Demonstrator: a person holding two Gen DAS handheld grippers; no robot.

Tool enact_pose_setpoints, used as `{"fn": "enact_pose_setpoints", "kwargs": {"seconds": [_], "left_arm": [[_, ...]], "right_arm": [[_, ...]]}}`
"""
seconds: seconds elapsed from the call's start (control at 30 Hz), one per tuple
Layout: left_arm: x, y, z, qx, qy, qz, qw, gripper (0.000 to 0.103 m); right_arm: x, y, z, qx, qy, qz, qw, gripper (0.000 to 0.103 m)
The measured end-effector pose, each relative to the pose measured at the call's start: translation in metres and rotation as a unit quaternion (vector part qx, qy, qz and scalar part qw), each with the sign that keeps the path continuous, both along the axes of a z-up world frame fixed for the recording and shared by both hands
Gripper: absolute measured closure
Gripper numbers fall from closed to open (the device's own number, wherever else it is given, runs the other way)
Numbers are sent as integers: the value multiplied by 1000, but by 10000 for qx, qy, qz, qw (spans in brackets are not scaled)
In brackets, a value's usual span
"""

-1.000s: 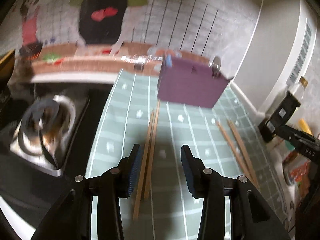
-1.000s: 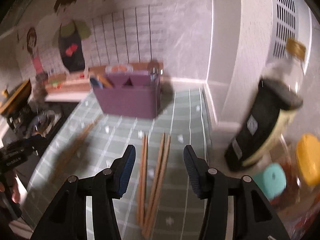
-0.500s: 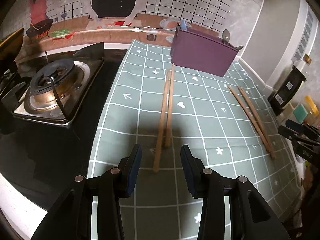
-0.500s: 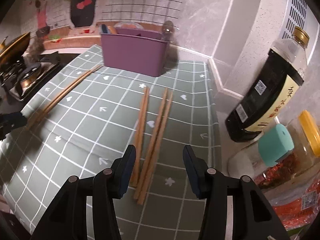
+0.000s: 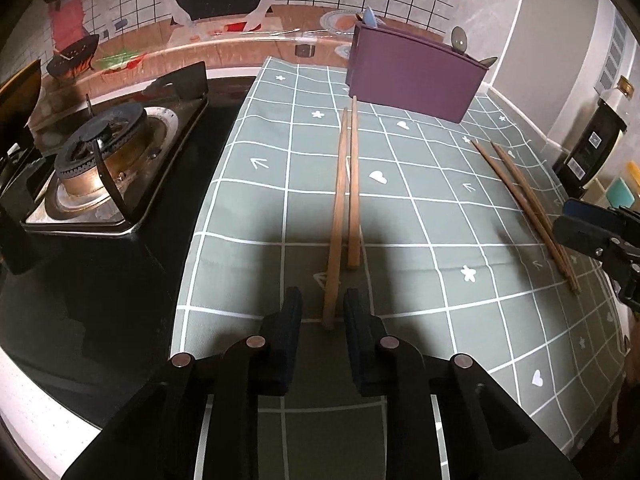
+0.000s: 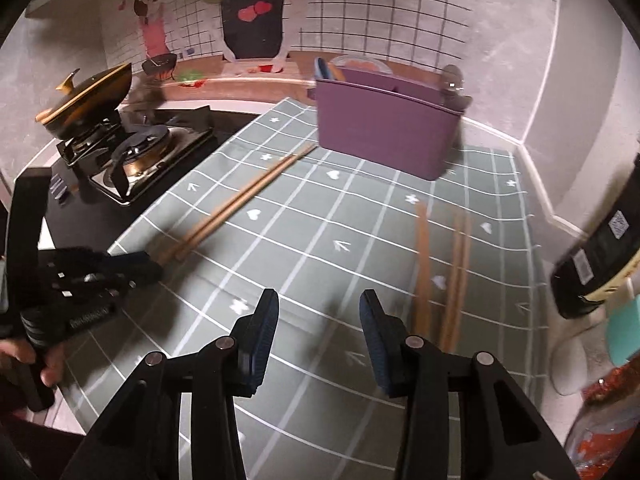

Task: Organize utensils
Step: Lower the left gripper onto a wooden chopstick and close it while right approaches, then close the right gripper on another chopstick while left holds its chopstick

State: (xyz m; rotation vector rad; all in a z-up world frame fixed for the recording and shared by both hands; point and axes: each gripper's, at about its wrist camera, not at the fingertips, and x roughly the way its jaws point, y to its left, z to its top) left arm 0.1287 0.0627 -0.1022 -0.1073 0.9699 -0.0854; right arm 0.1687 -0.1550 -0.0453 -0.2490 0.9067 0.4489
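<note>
Two wooden chopsticks (image 5: 344, 200) lie on the green checked mat (image 5: 440, 240), pointing at the purple utensil holder (image 5: 412, 76). My left gripper (image 5: 322, 308) is low over their near end. Its jaws are closing with one stick's tip between them, and a gap shows on both sides. More chopsticks (image 6: 422, 260) lie to the right. My right gripper (image 6: 319, 304) hovers just left of them, jaws closing on nothing. The holder (image 6: 384, 132) stands at the back with spoons in it. The left gripper (image 6: 132, 264) meets the left chopsticks (image 6: 236, 208) in the right wrist view.
A gas stove (image 5: 100, 160) sits left of the mat, with a lidded pot (image 6: 88, 100) behind it. A dark sauce bottle (image 6: 600, 256) and jars with a teal lid (image 6: 624, 336) crowd the right edge by the wall. A hand (image 6: 40, 364) holds the left gripper's handle.
The left gripper sank to the near end of the left chopsticks and its jaws narrowed around one tip. The right gripper swung left, so the right chopsticks now lie outside its right finger.
</note>
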Motion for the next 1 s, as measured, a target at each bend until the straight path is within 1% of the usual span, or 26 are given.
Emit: {"fn": "enact_pose_setpoints", "kwargs": {"seconds": [0.1, 0.17, 0.23, 0.4, 0.57, 0.7, 0.8, 0.87, 1.0], "left_arm": [[1, -1, 0, -18, -23, 2, 10000, 85], [3, 0, -1, -13, -39, 33, 10000, 92], [3, 5, 0, -90, -42, 84, 9999, 95], [-5, 29, 11, -145, -188, 264, 9994, 95], [-14, 48, 23, -185, -381, 433, 9982, 96], [-20, 59, 28, -317, -482, 518, 9970, 96], [-24, 63, 31, -388, -517, 502, 9966, 95], [-27, 65, 33, -391, -561, 502, 9964, 95], [-30, 71, 35, -437, -606, 548, 9957, 95]], "right_arm": [[3, 9, -5, 81, 99, -60, 9999, 63], [4, 12, -7, 201, 181, -111, 9996, 63], [4, 17, -11, 337, 272, -195, 9989, 63], [4, 36, -16, 486, 429, -351, 9973, 63], [2, 65, -25, 632, 720, -468, 9943, 63], [1, 92, -39, 481, 735, -470, 9950, 64], [4, 110, -45, 428, 749, -376, 9956, 68], [6, 119, -48, 379, 711, -330, 9962, 70], [9, 133, -53, 218, 604, -261, 9976, 71]]}}
